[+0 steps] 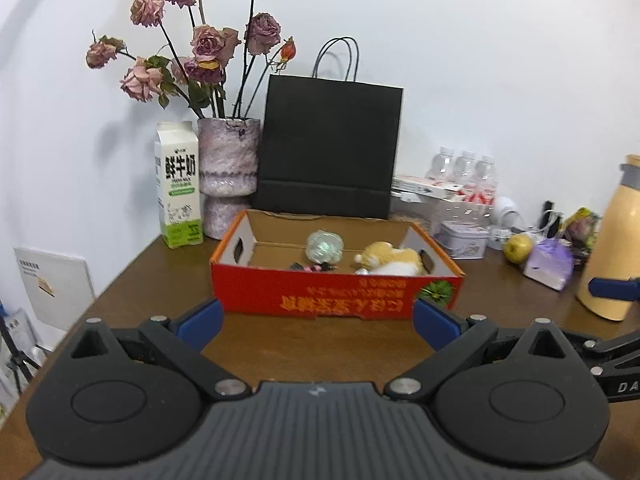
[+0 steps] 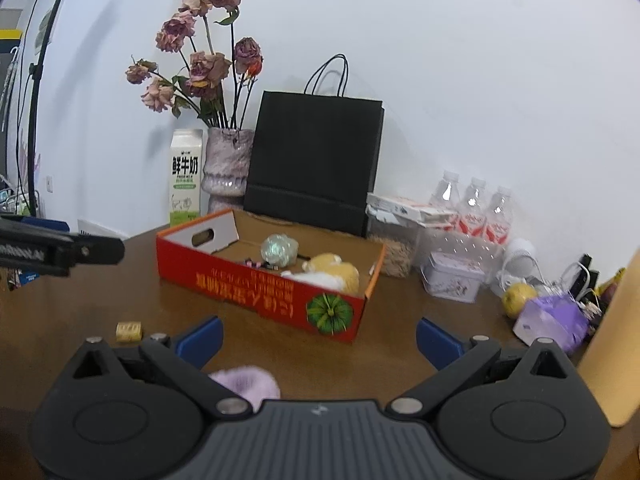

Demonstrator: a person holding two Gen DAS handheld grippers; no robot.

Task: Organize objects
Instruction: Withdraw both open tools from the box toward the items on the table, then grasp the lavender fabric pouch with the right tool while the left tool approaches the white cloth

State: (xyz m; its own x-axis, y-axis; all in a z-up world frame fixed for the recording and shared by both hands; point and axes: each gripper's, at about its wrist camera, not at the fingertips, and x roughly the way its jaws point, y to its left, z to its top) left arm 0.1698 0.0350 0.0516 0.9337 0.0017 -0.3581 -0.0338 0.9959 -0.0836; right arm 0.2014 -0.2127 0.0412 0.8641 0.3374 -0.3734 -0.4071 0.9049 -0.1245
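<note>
Both grippers, left gripper (image 1: 318,318) and right gripper (image 2: 319,338), hover spread wide and empty before the red cardboard box (image 2: 256,294); the lilac fluffy object (image 2: 246,384) beneath the right one could be missed.

Your right gripper's body hides most of the fuzzy lilac thing (image 2: 246,382); what it is, you cannot tell. The red box (image 1: 320,294) wall hides the small dark items (image 1: 314,267) inside, unidentifiable.
</note>
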